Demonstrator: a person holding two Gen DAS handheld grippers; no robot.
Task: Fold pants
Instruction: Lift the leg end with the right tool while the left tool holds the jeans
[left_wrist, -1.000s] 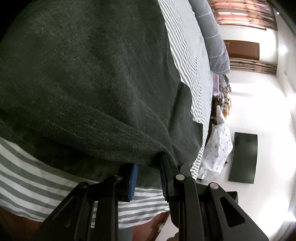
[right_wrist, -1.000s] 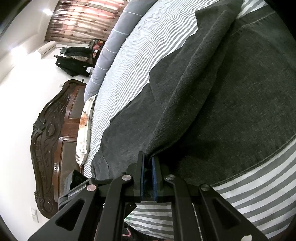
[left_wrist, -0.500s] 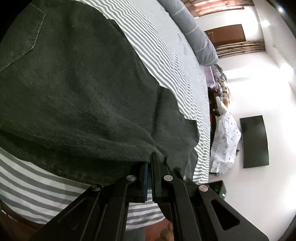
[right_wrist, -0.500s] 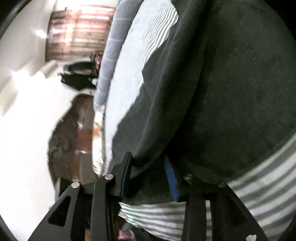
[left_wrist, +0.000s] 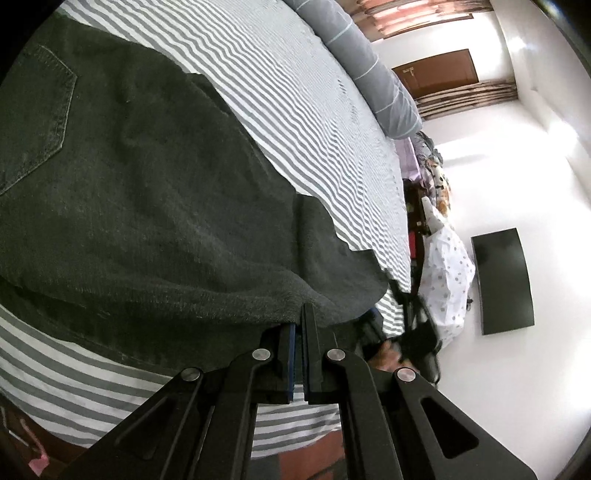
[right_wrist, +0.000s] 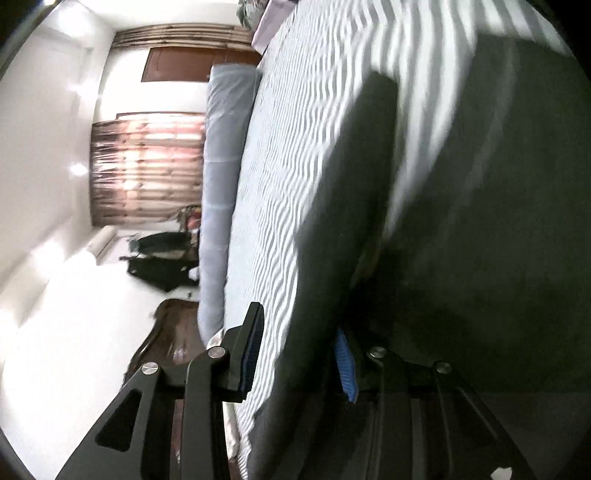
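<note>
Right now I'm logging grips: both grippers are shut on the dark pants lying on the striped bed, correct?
Not quite. The left gripper is shut on the pants over the striped bed, but the right wrist view shows the right gripper open, holding nothing.

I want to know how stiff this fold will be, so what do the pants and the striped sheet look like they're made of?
Pants: probably dark denim, matte, going by the stitched patch pocket and grainy weave. Striped sheet: likely thin woven cotton, with fine ripples.
</note>
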